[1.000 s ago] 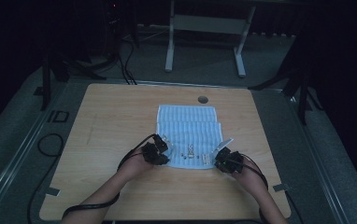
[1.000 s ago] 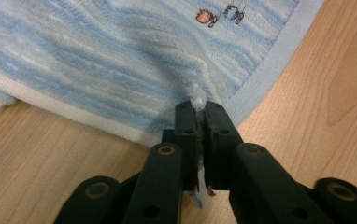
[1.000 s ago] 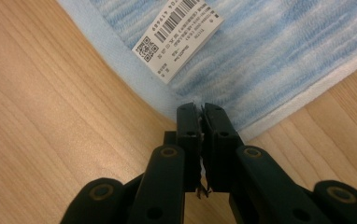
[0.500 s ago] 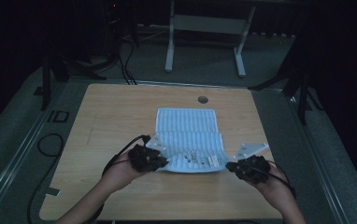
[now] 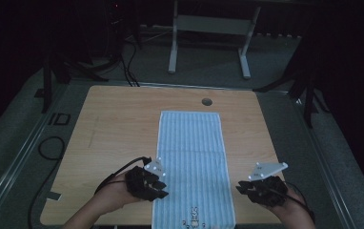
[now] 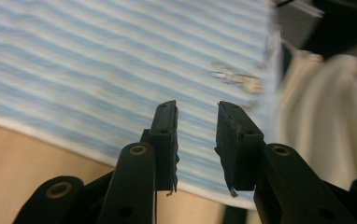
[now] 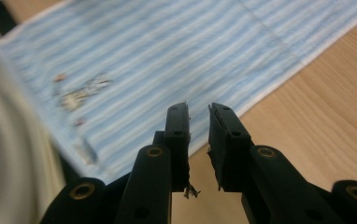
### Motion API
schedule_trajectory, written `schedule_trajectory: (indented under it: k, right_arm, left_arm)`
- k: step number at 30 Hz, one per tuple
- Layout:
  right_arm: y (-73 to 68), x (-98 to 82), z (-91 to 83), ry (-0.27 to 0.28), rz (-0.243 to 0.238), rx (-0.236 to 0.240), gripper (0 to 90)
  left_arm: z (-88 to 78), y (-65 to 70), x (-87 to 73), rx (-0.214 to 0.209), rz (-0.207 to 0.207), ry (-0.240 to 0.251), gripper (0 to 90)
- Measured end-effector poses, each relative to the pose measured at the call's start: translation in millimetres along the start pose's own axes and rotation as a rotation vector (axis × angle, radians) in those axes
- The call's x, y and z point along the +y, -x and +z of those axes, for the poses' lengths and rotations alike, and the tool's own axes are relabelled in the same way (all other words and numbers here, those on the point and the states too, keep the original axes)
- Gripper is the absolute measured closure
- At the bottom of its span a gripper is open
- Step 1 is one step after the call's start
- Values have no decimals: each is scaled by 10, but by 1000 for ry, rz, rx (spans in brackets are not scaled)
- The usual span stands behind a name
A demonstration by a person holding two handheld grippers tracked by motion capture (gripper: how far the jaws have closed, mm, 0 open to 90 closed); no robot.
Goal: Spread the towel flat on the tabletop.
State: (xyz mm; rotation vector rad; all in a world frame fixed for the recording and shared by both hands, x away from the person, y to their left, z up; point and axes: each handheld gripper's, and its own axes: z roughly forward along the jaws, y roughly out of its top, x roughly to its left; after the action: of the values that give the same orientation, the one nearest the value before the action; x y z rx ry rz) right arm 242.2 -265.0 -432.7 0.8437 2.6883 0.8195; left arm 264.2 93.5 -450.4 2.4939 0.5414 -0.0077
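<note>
Both grippers, left (image 5: 157, 183) and right (image 5: 247, 187), just opened, empty, beside striped towel (image 5: 189, 152) on wooden table (image 5: 113, 124)

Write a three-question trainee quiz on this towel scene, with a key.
1. True or false: the striped towel lies spread out flat on the table.
2. What is between the jaws of the left gripper? A) towel edge B) nothing C) a cable
3. On which side of the towel is the right gripper in the high view?

Key: 1 true; 2 B; 3 its right side, over bare wood.
</note>
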Motion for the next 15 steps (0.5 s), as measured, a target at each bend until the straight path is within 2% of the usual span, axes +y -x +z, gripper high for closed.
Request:
schedule_trajectory:
  k: [1, 2, 3, 4, 6, 7, 9, 12, 13, 14, 15]
  right_arm:
    - [71, 25, 80, -1, 4, -7, 802]
    - [256, 97, 285, -17, 28, -9, 829]
    - [340, 135, 377, -21, 38, -8, 839]
    - [402, 167, 445, -27, 50, -7, 839]
    - [564, 273, 637, -48, 62, -22, 839]
    - [636, 321, 715, -51, 70, -18, 838]
    - [743, 408, 835, -55, 88, -23, 837]
    - [895, 548, 1028, -73, 106, -42, 823]
    - [941, 588, 1093, -76, 109, -50, 802]
    - [996, 632, 1176, -86, 125, -48, 801]
    - [1025, 655, 1226, -91, 123, -55, 783]
  left_arm:
    - [92, -183, 46, 34, -39, -1, 723]
    - [135, -254, 67, 73, -45, -7, 738]
    - [169, -309, 83, 96, -43, -16, 772]
    - [221, -409, 109, 102, -61, -20, 772]
    - [309, -559, 142, 143, -85, -25, 772]
    - [341, -622, 150, 140, -105, -23, 772]
    - [419, -768, 160, 168, -137, -10, 764]
    - [535, -991, 138, 174, -190, 5, 764]
    - [587, -1078, 122, 163, -214, 4, 764]
    - [618, -1123, 112, 169, -218, 9, 764]
    - [673, -1199, 96, 179, -240, 2, 763]
